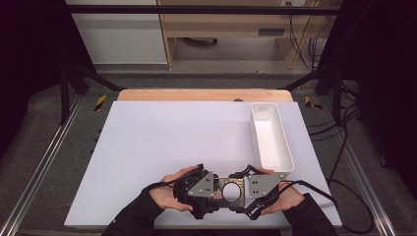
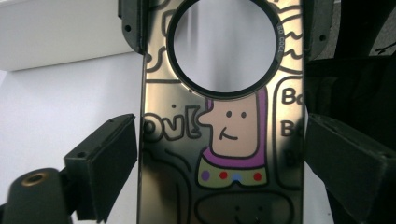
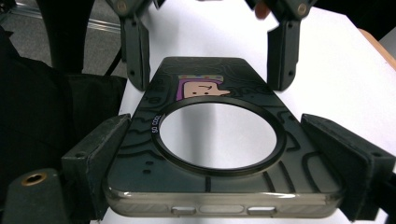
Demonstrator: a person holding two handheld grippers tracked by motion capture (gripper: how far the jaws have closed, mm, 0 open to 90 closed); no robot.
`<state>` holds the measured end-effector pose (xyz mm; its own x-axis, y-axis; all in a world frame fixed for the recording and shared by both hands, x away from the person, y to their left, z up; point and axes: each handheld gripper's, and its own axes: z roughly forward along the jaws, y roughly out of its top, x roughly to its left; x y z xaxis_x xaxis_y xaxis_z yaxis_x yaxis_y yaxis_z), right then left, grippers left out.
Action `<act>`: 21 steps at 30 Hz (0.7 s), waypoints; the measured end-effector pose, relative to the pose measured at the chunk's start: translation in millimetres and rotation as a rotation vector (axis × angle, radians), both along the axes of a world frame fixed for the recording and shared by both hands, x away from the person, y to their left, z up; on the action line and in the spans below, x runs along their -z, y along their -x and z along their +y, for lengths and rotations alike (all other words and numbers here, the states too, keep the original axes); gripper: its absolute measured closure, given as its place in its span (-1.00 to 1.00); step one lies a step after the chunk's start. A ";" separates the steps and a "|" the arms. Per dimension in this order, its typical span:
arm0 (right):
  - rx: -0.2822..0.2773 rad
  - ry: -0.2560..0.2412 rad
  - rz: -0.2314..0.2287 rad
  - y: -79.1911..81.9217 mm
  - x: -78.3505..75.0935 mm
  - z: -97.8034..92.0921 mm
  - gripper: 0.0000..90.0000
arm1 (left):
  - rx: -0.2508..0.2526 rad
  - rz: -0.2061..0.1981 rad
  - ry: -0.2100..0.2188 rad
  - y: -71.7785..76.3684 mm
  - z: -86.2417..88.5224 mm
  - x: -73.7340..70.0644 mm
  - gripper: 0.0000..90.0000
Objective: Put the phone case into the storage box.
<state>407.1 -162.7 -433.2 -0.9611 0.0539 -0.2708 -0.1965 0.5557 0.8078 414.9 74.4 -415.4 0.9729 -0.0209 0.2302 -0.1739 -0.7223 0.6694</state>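
2 grippers, left (image 2: 219,154) and right (image 3: 224,163), pinch 1 dark cartoon-printed phone case (image 3: 219,186) near 1 white tray (image 1: 270,137).

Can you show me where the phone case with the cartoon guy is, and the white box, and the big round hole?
phone case (image 2: 224,154): left gripper view, on the cartoon figure's purple collar.
white box (image 1: 288,152): high view, on its right rim.
round hole (image 3: 219,134): right gripper view, in the opening's middle.

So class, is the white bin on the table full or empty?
Empty: the white bin shows only its bare white floor in the high view.
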 end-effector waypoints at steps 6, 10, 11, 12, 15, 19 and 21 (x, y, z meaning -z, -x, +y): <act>0.015 -0.004 0.006 -1.4 -4.3 -3.0 -0.72 | -0.030 0.018 0.013 -0.9 8.0 -6.8 -0.90; 0.029 0.001 0.011 -2.6 -8.7 -6.3 -0.72 | -0.071 0.024 0.021 -3.6 14.7 -9.8 -0.92; 0.033 0.001 0.014 -2.9 -10.3 -7.5 -0.72 | -0.084 0.022 0.022 -4.3 16.1 -9.9 -0.92; 0.036 0.002 0.019 -3.4 -11.8 -8.5 -0.72 | -0.100 0.022 0.024 -4.8 17.4 -9.8 -0.92; 0.049 0.005 0.043 -5.2 -16.0 -11.5 -0.72 | -0.133 0.024 0.026 -5.5 21.1 -9.7 -0.94; 0.059 0.020 0.054 -7.3 -22.8 -14.4 -0.72 | -0.165 0.031 0.031 -5.0 26.6 -10.5 -0.95; 0.059 0.028 0.061 -8.0 -26.9 -14.5 -0.72 | -0.177 0.033 0.035 -4.6 29.4 -10.8 -0.96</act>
